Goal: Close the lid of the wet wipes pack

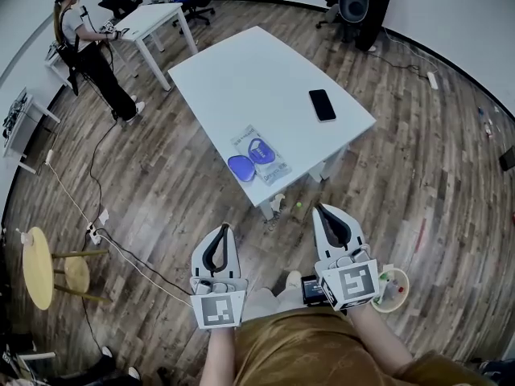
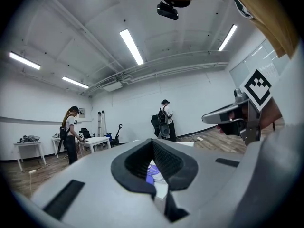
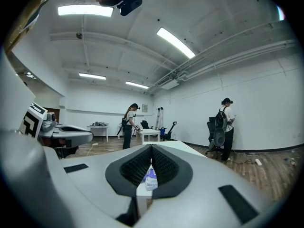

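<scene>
Left claw: your left claw (image 1: 224, 230) has its jaws pressed together, with nothing in them.
Right claw: your right claw (image 1: 320, 209) is just beside it, pinched closed too and empty.
Wet wipes pack: the wet wipes pack (image 1: 261, 156) lies flat on the white counter (image 1: 241, 71), well ahead of both claws.
Lid: the blue lid (image 1: 240, 166) is flipped open on the pack's left-claw side.
Phone: the dark phone (image 1: 322, 104) lies farther ahead of your right claw.

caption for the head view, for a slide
Left gripper and right gripper, both shut and empty, held short of the table where the wet wipes pack lies with its lid open.
</scene>
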